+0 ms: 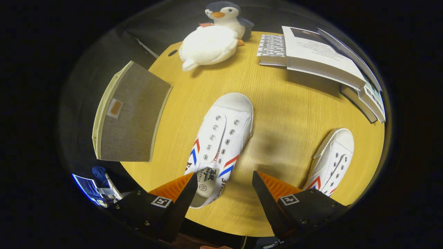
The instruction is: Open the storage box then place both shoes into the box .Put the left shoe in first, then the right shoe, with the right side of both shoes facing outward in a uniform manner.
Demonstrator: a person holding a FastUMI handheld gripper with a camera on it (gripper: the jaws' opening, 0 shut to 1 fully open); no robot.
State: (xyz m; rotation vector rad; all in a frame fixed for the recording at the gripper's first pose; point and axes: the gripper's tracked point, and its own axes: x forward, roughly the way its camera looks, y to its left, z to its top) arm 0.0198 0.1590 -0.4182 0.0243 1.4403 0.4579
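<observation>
In the gripper view your tongs (221,193) hang released above the tabletop (277,103), fingers spread wide. One white shoe (221,141) lies between and just ahead of them, heel nearest; the second shoe (332,160) sits lower right, beside the right finger. The storage box (129,114) stands at the left.

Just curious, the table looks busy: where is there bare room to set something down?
Bare wood lies between the two shoes, beyond the open jaws of the gripper. It is crowded near the penguin and books.
</observation>
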